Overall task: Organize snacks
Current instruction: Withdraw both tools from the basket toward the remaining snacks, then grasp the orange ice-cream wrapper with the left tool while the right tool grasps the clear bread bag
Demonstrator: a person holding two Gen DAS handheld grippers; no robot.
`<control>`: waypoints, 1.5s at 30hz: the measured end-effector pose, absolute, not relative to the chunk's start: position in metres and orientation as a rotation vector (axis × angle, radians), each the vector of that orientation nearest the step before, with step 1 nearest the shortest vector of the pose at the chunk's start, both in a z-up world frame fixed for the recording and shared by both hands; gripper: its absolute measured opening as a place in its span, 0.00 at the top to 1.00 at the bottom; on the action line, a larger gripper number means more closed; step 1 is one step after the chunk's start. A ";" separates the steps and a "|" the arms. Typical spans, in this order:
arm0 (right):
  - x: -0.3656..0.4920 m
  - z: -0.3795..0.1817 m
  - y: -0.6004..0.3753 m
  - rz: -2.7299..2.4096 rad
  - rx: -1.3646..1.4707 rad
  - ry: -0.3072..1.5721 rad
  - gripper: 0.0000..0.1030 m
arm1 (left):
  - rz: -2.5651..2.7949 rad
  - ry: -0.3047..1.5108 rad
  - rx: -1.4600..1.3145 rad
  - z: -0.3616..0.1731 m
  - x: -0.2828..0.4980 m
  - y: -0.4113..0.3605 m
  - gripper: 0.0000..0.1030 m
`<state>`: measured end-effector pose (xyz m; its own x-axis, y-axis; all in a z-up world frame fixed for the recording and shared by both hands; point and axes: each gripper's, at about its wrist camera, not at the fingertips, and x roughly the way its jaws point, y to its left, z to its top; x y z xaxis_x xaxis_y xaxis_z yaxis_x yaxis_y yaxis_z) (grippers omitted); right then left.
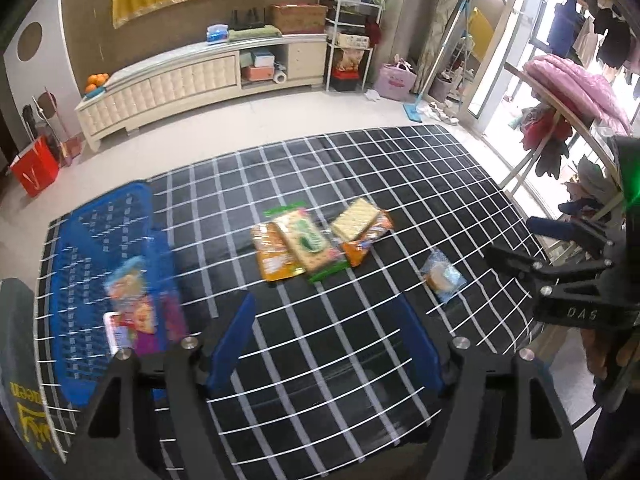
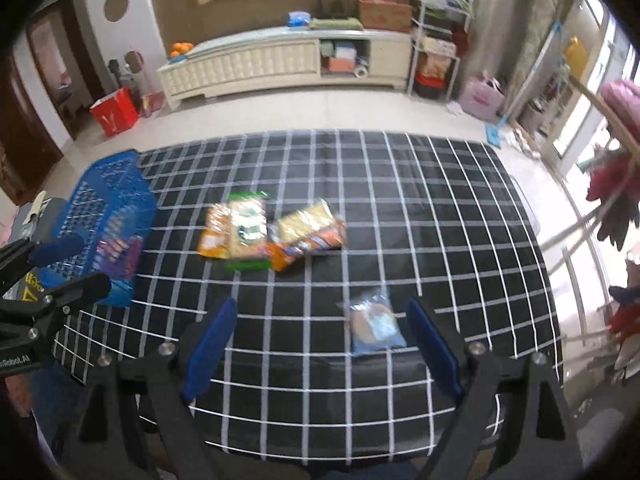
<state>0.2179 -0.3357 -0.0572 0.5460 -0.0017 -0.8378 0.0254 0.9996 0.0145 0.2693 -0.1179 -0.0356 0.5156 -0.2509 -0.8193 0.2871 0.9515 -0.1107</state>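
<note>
A blue plastic basket stands at the table's left edge and holds several snack packets. A pile of snack packets lies mid-table: orange bags, a green-edged cracker pack and a pale wafer pack. A small blue-wrapped cake lies alone to the right. My left gripper is open and empty above the near table, right of the basket. My right gripper is open and empty, its right finger beside the blue cake.
The table has a black cloth with a white grid. A white low cabinet stands on the far side of the floor. A rack with clothes is to the right of the table.
</note>
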 end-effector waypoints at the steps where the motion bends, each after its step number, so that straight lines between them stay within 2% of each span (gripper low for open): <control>1: 0.219 -0.064 -0.343 -0.021 0.029 1.009 0.13 | -0.328 0.983 0.037 -0.042 0.272 -0.129 0.31; 10: 0.235 -0.128 -0.385 -0.041 0.038 1.128 0.09 | -0.358 1.106 0.024 -0.107 0.294 -0.182 0.31; 22: 0.269 -0.206 -0.400 -0.020 0.062 1.265 0.09 | -0.310 1.242 0.000 -0.182 0.333 -0.183 0.31; 29: 0.277 -0.221 -0.396 -0.013 0.032 1.293 0.09 | -0.335 1.281 -0.003 -0.200 0.338 -0.181 0.31; 38: 0.280 -0.231 -0.401 -0.047 -0.002 1.300 0.09 | -0.351 1.267 0.035 -0.197 0.337 -0.177 0.31; 41: 0.273 -0.231 -0.400 -0.034 -0.003 1.290 0.16 | -0.346 1.251 0.056 -0.191 0.336 -0.175 0.31; 45: 0.260 -0.229 -0.390 -0.018 -0.022 1.269 0.30 | -0.327 1.255 0.049 -0.188 0.338 -0.173 0.31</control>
<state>0.2603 -0.3903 -0.2295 0.2967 -0.0257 -0.9546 0.0016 0.9997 -0.0264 0.3378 -0.1729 -0.1885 0.2705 -0.2161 -0.9382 0.2690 0.9526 -0.1418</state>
